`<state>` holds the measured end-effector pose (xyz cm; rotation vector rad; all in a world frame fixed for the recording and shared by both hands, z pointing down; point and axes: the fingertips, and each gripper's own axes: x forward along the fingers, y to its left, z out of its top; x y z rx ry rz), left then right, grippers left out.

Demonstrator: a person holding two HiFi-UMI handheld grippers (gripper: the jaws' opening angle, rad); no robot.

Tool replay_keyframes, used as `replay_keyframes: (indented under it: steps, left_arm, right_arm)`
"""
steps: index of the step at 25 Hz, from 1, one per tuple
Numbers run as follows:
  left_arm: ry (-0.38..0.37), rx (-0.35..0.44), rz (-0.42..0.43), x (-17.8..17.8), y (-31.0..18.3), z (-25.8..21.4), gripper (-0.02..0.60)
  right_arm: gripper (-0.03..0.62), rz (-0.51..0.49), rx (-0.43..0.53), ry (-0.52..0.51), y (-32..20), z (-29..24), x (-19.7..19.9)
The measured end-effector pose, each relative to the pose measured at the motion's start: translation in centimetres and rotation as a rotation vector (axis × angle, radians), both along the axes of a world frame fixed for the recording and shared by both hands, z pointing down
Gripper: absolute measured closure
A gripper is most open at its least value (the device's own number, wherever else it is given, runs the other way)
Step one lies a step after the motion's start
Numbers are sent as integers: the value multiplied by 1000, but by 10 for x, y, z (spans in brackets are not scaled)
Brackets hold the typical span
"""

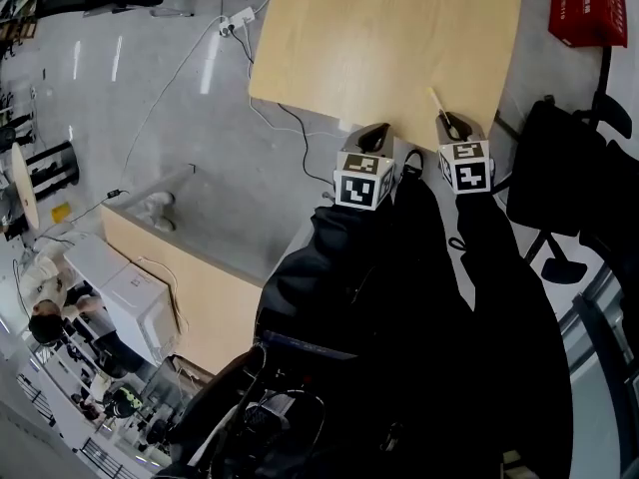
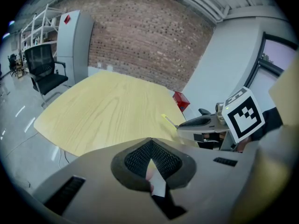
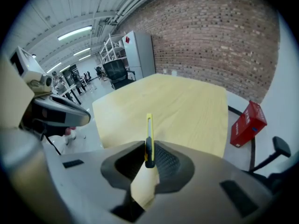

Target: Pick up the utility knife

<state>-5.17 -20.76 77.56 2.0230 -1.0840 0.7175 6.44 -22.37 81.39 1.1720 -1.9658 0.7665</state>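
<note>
The right tongs (image 3: 149,158) were closed on the utility knife (image 3: 149,136), the slim yellow body nipped edge-on between the pads by its rear part, the rest jutting out toward 12 o'clock in the right gripper view. In the head view the knife (image 1: 439,108) lay over the near edge of the tabletop (image 1: 389,38), slanting toward 11 o'clock from the right tongs (image 1: 449,128); whether its tip touched the wood could not be told.

The pick looked as good as made. To finish it well, the grip probably wanted to be firm and even — so thin a handle, caught near one end, could pivot between the pads — and the lift straight up, with the free end aimed away from the other tool.

The left tongs (image 2: 150,155) were drawn together with nothing between them, held just beside the right at about 9 o'clock of it, near the tabletop's edge (image 1: 374,136). Both forearms reached forward side by side in dark sleeves, tools roughly level, marker cubes facing up toward the head camera.
</note>
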Motion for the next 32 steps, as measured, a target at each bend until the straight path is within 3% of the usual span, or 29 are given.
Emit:
replay_keyframes:
  steps: [11, 23, 32]
  left_arm:
    - [69, 213, 6, 28, -20, -108, 581]
    - [125, 458, -1, 34, -29, -247, 581]
    - [134, 592, -10, 30, -27, -309, 581]
  right_arm:
    - [530, 83, 245, -122, 6, -131, 3]
    - [530, 125, 475, -218, 28, -264, 21]
    - [530, 164, 632, -301, 32, -352, 34]
